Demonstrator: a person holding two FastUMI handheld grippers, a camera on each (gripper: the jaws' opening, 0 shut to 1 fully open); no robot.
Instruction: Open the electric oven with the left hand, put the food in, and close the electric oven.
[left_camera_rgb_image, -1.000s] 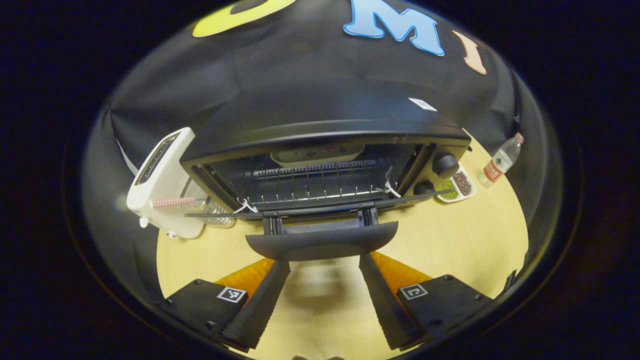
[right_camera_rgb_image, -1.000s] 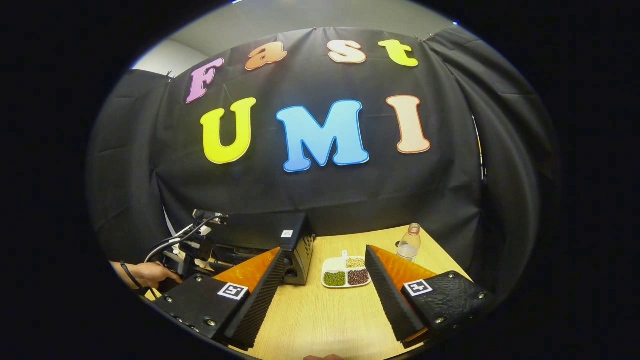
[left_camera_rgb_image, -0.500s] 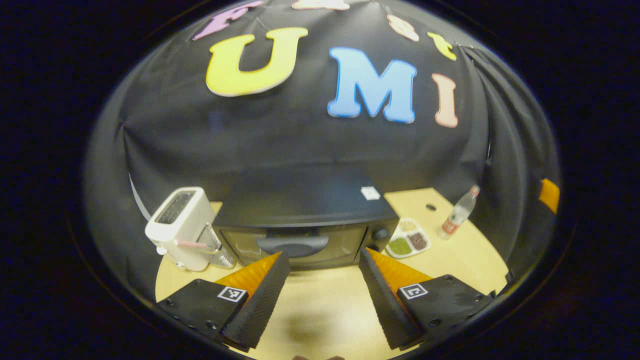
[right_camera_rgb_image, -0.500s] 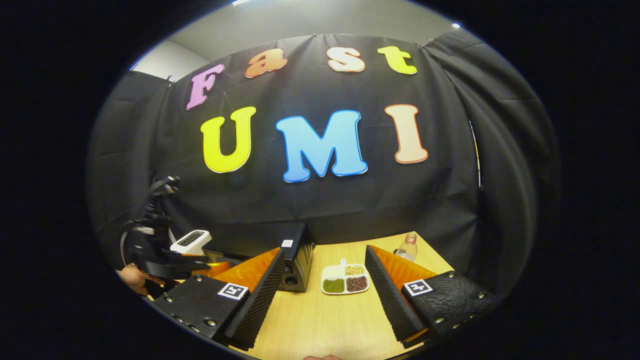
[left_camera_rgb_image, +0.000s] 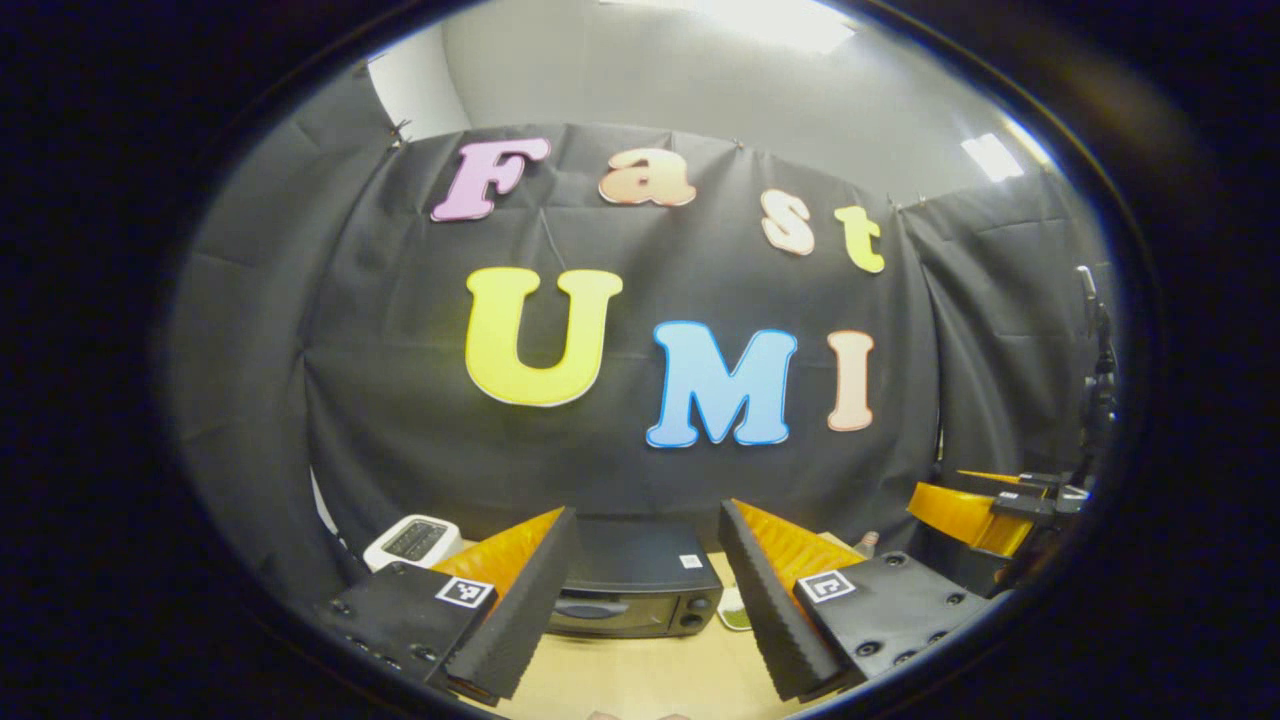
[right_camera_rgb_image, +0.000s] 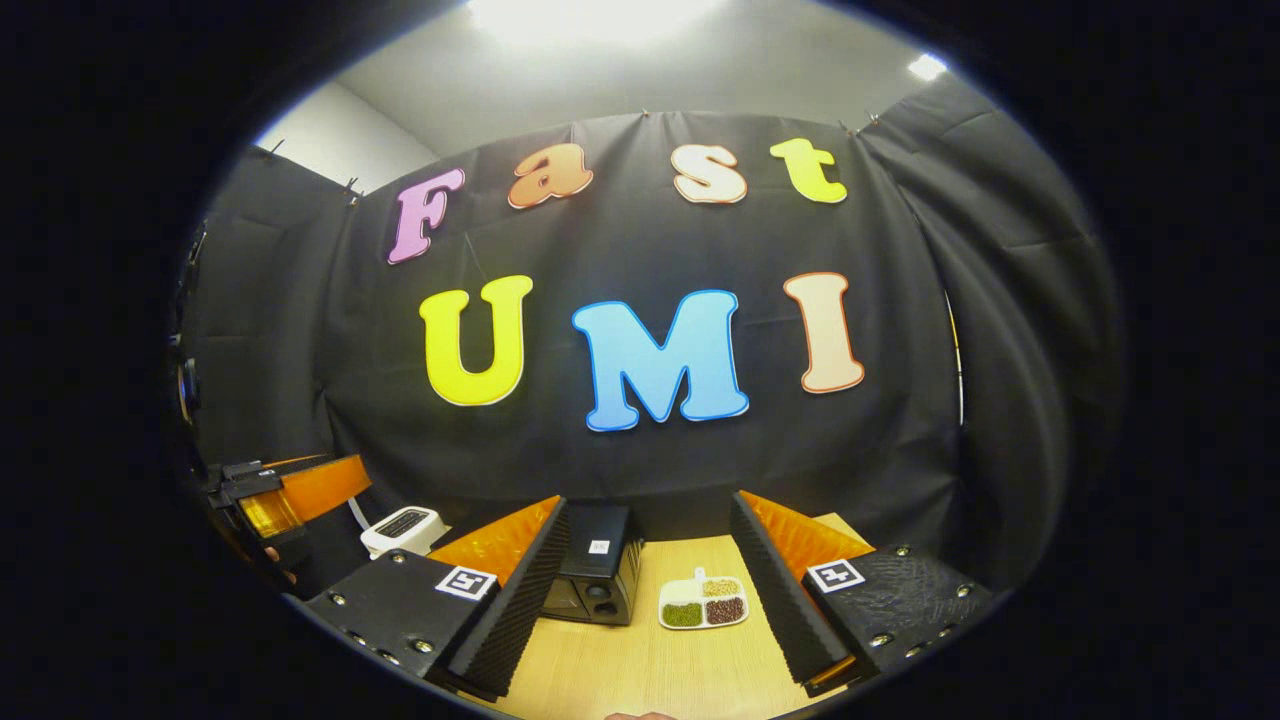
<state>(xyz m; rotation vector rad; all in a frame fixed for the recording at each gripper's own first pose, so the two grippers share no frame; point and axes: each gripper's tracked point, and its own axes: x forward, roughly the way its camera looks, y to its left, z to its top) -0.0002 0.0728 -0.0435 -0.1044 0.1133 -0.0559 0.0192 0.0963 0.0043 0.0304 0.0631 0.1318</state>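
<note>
A black electric oven (left_camera_rgb_image: 635, 590) with a small white sticker on its top sits on my pale, wood-grain counter (right_camera_rgb_image: 650, 670). Beside it stands a white toaster (left_camera_rgb_image: 412, 540) with a dark slotted top. A white divided dish (right_camera_rgb_image: 703, 602) holds green, tan and reddish-brown fillings. Black-and-white square markers pattern the black body of my left gripper (left_camera_rgb_image: 640, 640).

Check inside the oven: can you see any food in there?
No. The oven door is shut; its dark glass front hides the inside, so I cannot tell what it holds. A small white sticker sits on top. Both grippers are open, away from the oven.
</note>
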